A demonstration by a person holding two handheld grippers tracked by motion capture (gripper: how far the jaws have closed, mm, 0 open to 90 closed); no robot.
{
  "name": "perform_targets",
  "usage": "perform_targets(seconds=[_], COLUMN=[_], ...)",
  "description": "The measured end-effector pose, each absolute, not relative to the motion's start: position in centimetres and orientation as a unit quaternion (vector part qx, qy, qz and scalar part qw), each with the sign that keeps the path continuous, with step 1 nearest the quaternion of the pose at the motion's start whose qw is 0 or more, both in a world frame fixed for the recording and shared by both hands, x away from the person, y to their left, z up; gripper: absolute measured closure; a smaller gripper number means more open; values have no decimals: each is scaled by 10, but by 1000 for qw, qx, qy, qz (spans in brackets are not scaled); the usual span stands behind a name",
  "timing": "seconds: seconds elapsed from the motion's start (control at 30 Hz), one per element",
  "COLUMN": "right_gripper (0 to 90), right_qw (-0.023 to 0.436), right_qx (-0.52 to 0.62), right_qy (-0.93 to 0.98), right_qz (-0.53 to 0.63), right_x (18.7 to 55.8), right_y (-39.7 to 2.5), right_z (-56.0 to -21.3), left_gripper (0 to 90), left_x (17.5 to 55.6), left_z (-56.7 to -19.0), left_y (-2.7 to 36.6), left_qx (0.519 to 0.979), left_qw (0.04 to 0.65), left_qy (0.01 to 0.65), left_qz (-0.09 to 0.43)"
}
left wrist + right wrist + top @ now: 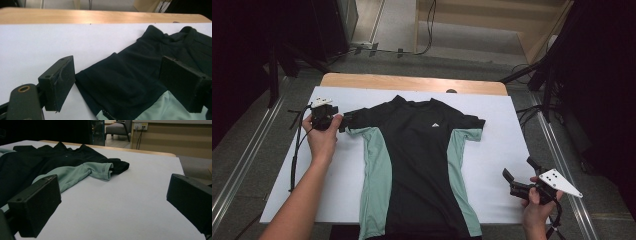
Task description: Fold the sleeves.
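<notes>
Shirt [419, 165] lies flat on white table [507, 150], front up. Left claw [337, 120] at end of left sleeve [120, 80], jaws wide apart, sleeve cloth between them, not pinched yet. Right claw [518, 175] released too, waits off to side, other sleeve [100, 171] far ahead. Looks like grab-sleeve step. Next: squeeze shut, fold sleeve inward.

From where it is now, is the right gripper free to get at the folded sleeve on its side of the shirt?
Probably yes: the right gripper is open, with bare white table between it and the folded sleeve.
</notes>
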State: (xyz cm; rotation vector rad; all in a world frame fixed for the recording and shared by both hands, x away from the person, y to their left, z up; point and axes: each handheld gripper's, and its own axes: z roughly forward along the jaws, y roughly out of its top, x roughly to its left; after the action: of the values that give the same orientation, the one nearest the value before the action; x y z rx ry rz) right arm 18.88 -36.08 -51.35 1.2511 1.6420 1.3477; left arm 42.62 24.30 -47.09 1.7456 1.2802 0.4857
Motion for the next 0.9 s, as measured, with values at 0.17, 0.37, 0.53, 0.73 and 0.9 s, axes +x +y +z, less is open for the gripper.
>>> perform_targets(seconds=[0.17,0.37,0.53,0.73,0.9], right_gripper=[0,0,0,0,0], right_qw=[332,332,332,332,332], right_qx=[478,479,479,478,480], right_qy=[629,629,629,629,629], right_qz=[516,514,515,515,514], right_x=[189,189,189,189,189], right_y=[-361,-361,-361,-361,-361], right_z=[-514,-514,-514,-514,-514], left_gripper=[158,282,389,493,543], left_x=[434,444,447,445,443], left_z=[-476,-481,-487,-491,-490], left_y=[243,245,248,242,235], left_qx=[715,712,705,719,728], left_qw=[416,390,377,348,321], left_qy=[535,566,588,588,587], left_qz=[172,145,122,126,152])
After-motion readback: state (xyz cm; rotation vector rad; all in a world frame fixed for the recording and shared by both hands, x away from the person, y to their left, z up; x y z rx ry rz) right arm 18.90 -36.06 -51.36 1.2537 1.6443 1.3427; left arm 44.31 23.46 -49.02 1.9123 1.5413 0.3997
